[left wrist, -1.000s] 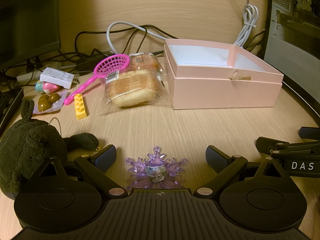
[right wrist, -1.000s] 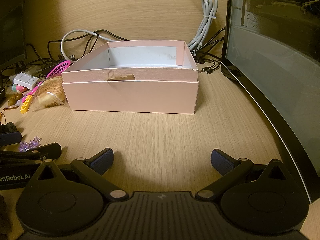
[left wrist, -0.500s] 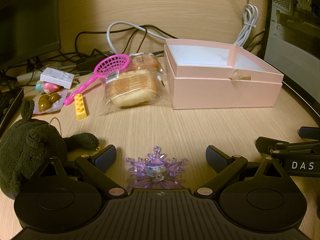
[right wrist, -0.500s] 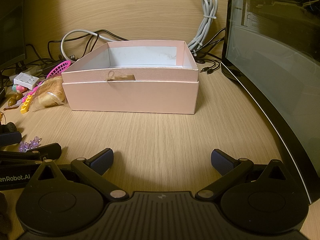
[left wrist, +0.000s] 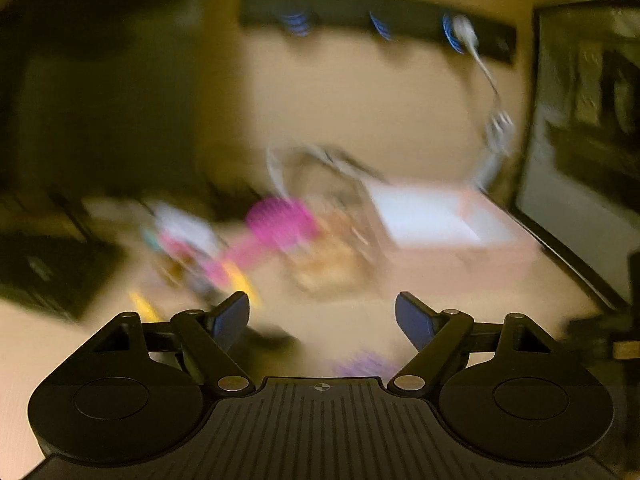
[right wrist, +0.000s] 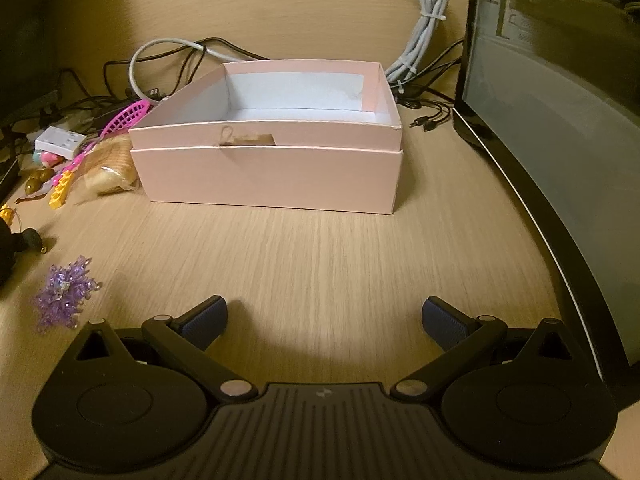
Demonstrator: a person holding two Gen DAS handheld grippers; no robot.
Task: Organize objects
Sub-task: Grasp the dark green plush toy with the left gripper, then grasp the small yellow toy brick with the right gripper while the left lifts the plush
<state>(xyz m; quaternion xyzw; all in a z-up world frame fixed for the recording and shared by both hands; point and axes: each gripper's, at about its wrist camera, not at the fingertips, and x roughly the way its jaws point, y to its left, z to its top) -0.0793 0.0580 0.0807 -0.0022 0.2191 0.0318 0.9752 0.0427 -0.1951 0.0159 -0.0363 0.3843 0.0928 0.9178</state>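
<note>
The left wrist view is smeared by motion. My left gripper (left wrist: 322,312) is off the table with its jaws closing and nothing between them. The purple crystal snowflake (left wrist: 364,362) lies on the wood below, near the right finger, and shows sharply as the snowflake (right wrist: 64,292) at the left of the right wrist view. The open pink box (right wrist: 272,176) stands ahead with a white, bare inside; it is a blur as the box (left wrist: 460,256) at right. My right gripper (right wrist: 324,316) is open just above the table in front of the box, holding nothing.
Left of the box lie a wrapped bread roll (right wrist: 110,160), a pink scoop (right wrist: 128,118), a yellow brick (right wrist: 60,192), a white adapter (right wrist: 60,142) and a dark plush toy (right wrist: 8,240). Cables (right wrist: 424,40) run behind. A dark monitor (right wrist: 560,120) borders the right side.
My left gripper has risen and tilted up, its jaws have narrowed a little, and it has left the right wrist view. The snowflake stays on the table. The right gripper has kept still.
</note>
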